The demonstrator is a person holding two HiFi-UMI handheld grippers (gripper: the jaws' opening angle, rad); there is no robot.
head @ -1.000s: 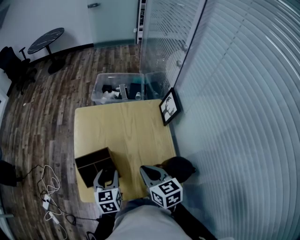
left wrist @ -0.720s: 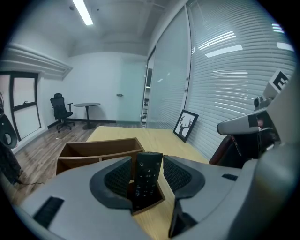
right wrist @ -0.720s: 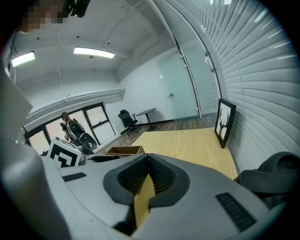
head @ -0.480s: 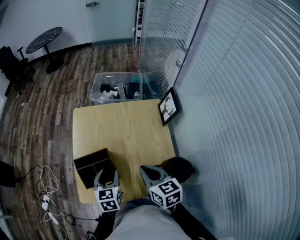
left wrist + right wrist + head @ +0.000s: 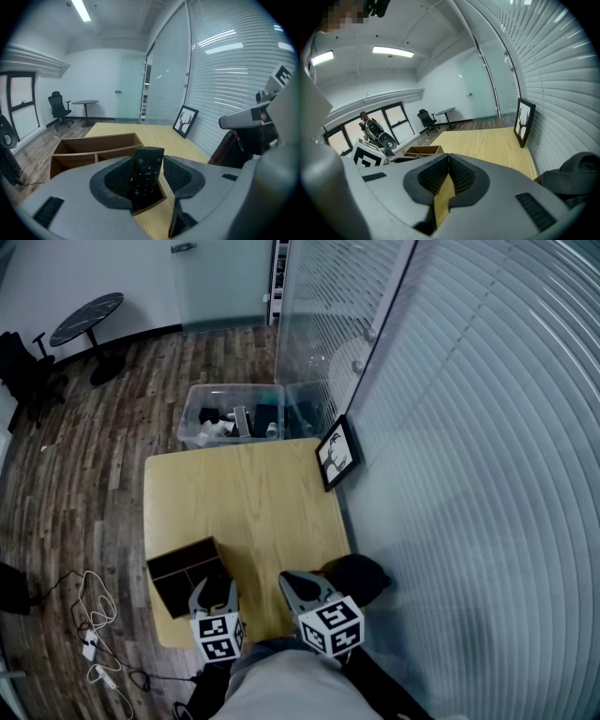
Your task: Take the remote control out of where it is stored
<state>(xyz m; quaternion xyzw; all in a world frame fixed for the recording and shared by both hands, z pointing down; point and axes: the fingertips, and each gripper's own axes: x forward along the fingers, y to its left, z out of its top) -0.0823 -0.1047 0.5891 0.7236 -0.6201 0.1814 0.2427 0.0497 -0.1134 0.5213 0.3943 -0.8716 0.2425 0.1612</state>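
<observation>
A black remote control (image 5: 146,174) stands upright in the near compartment of a brown wooden organizer (image 5: 93,143). My left gripper (image 5: 146,159) is shut on the remote, one ribbed pad against each of its long edges. In the head view the organizer (image 5: 176,568) sits at the near left corner of the light wooden table (image 5: 244,512), with the left gripper (image 5: 213,592) over its near end. The remote itself is not clear in that view. My right gripper (image 5: 289,579) hovers over the table's near edge, shut and empty, its pads meeting (image 5: 448,159).
A framed deer picture (image 5: 338,452) leans against the blinds at the table's right edge. A clear plastic bin (image 5: 234,415) with several items stands on the floor beyond the table. A dark bag (image 5: 361,576) lies near the right gripper. Cables (image 5: 98,615) lie on the floor at the left.
Only the head view has shifted slightly. Both grippers, the remote and the organizer stay where they were.
</observation>
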